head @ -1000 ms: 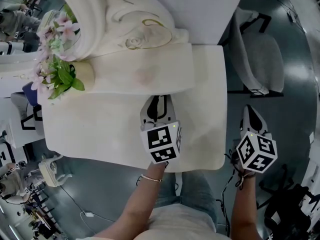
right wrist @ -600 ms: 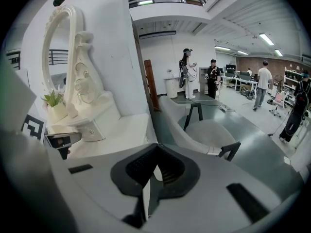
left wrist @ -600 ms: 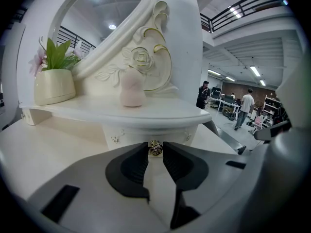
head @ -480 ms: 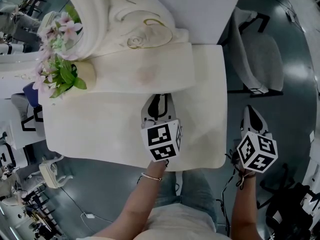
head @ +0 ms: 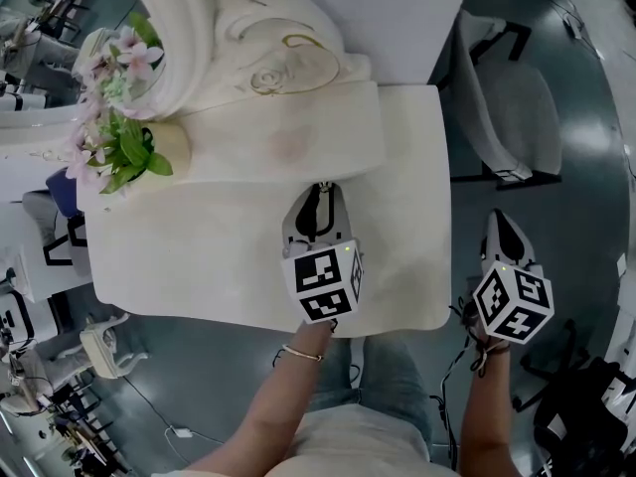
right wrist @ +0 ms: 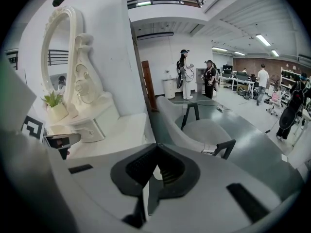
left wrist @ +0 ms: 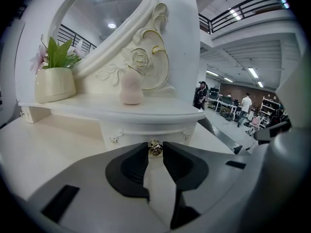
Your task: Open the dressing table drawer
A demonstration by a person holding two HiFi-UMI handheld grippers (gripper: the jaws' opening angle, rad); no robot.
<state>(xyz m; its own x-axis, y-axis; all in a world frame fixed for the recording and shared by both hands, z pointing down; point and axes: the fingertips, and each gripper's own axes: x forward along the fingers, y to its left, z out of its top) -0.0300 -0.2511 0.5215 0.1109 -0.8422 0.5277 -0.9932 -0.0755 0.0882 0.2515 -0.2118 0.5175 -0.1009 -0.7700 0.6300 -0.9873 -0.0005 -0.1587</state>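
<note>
The white dressing table point(head: 199, 256) carries a raised shelf point(head: 298, 137), and under it sits a small drawer point(left wrist: 146, 131) with a brass knob point(left wrist: 155, 147). The drawer front looks flush with its frame. My left gripper point(left wrist: 155, 150) reaches over the tabletop to the drawer, and its jaw tips close on the knob from both sides; in the head view its tips point(head: 320, 191) touch the shelf's front edge. My right gripper point(head: 500, 225) hangs off the table's right side above the floor. Its jaws point(right wrist: 155, 152) meet with nothing between them.
A cream pot with pink flowers point(head: 129, 137) stands at the shelf's left end, and a pink egg-shaped sponge point(left wrist: 131, 88) rests on the shelf above the drawer. The ornate oval mirror point(left wrist: 107, 18) rises behind. A grey chair point(head: 517, 107) stands right of the table. People stand far off.
</note>
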